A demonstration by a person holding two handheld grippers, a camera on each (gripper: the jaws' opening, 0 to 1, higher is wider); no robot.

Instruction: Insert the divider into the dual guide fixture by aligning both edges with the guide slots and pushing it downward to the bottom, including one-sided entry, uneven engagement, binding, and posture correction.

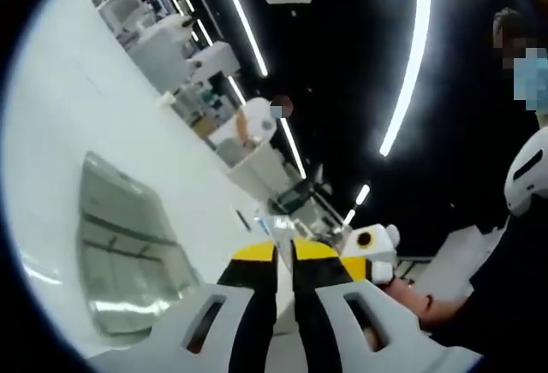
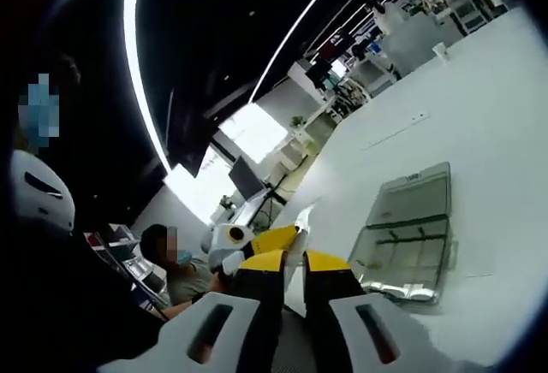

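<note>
The dual guide fixture (image 1: 120,253), a clear plastic tray with slotted walls, lies flat on the white table (image 1: 68,116) to the left of my left gripper (image 1: 283,251). Its yellow-tipped jaws are nearly together on a thin clear divider (image 1: 276,224) that sticks out past the tips. The right gripper's white body (image 1: 370,249) is close on the right. In the right gripper view, my right gripper (image 2: 295,262) is shut on the same pale divider (image 2: 300,219). The fixture (image 2: 409,236) lies to its right and the left gripper's yellow jaw (image 2: 274,238) is just to its left. Both grippers are held above the table, apart from the fixture.
The white table (image 2: 479,91) runs far back to benches with lab gear (image 1: 163,48). A person in dark clothes (image 1: 514,304) stands close on the right of the left gripper view. Another person (image 2: 171,266) sits behind the grippers. Ceiling light strips (image 1: 411,56) run overhead.
</note>
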